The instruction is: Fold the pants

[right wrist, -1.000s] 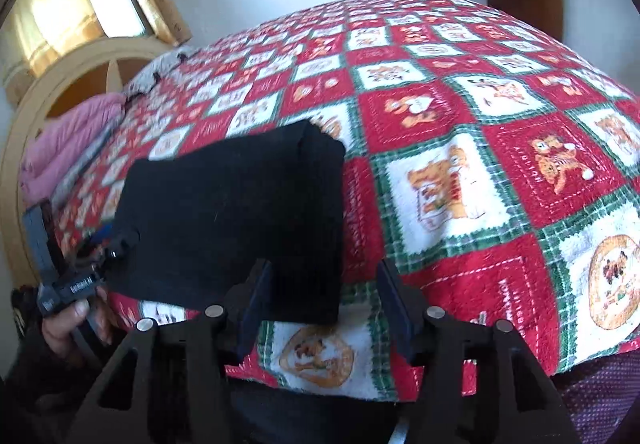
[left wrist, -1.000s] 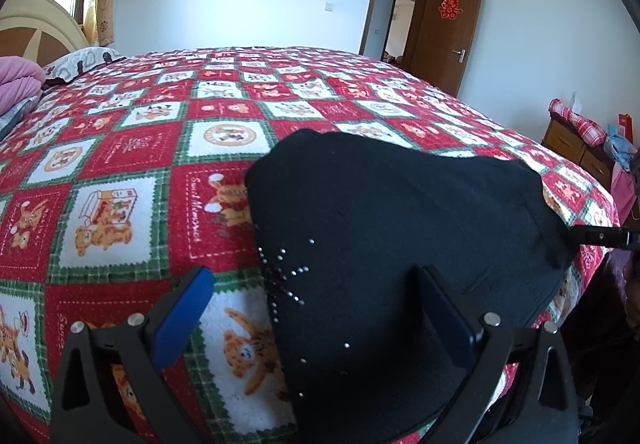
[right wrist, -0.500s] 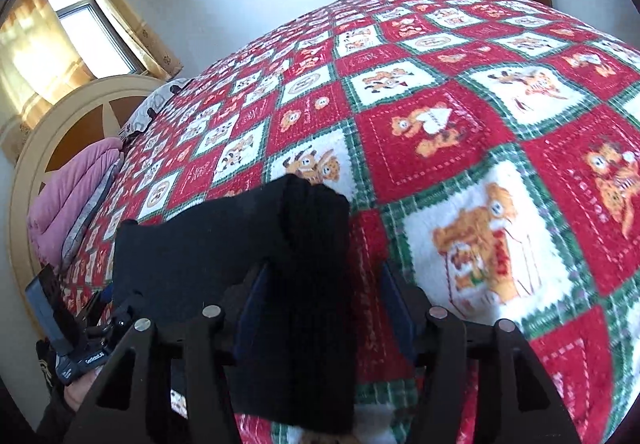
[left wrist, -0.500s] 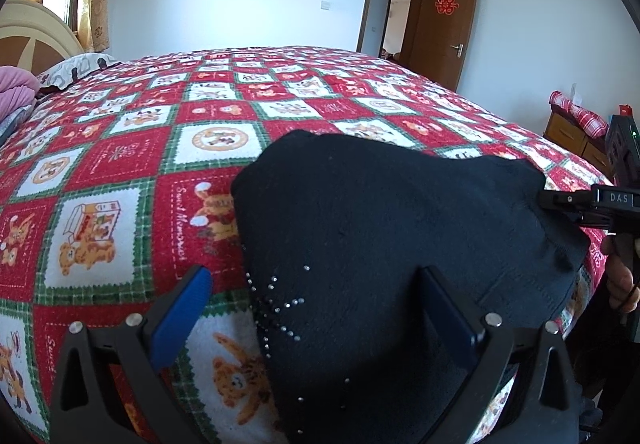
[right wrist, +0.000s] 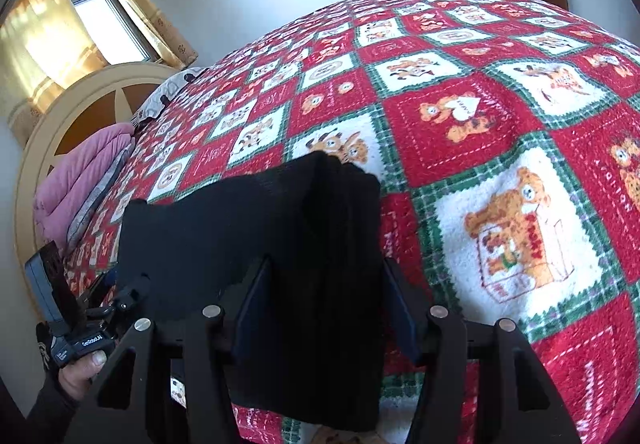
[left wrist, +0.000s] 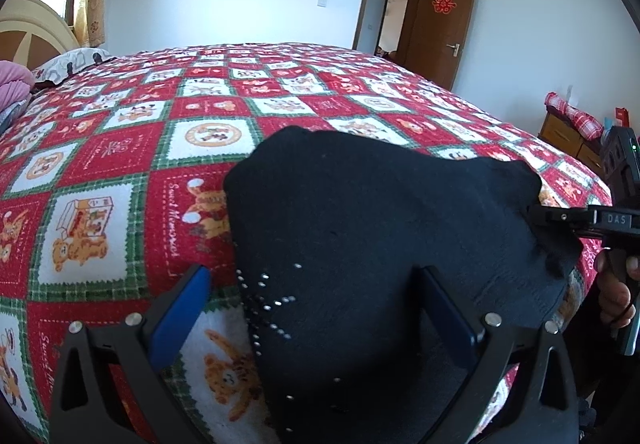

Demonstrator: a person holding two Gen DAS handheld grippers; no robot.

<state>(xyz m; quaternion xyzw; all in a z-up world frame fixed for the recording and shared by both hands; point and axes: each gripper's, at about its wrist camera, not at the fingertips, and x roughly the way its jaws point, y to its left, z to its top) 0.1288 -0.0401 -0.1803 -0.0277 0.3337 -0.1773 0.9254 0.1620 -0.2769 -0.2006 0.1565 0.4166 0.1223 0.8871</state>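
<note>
Black pants lie folded on the red checked quilt near the bed's front edge, with small rhinestones on the near left part. My left gripper hangs open just above them; its left blue pad is over the quilt and the right finger over the cloth. My right gripper straddles the ribbed end of the pants, the cloth between its fingers. Its jaws are closing slightly and the pads do not visibly pinch. The left wrist view shows this gripper at the pants' right corner.
A wooden headboard, a pink folded blanket and a pillow lie at the bed's left end. A brown door stands open at the back. A low wooden cabinet stands to the right of the bed.
My right gripper has come forward and down over the ribbed end of the pants, which now sits between its fingers. The left gripper has barely shifted.
</note>
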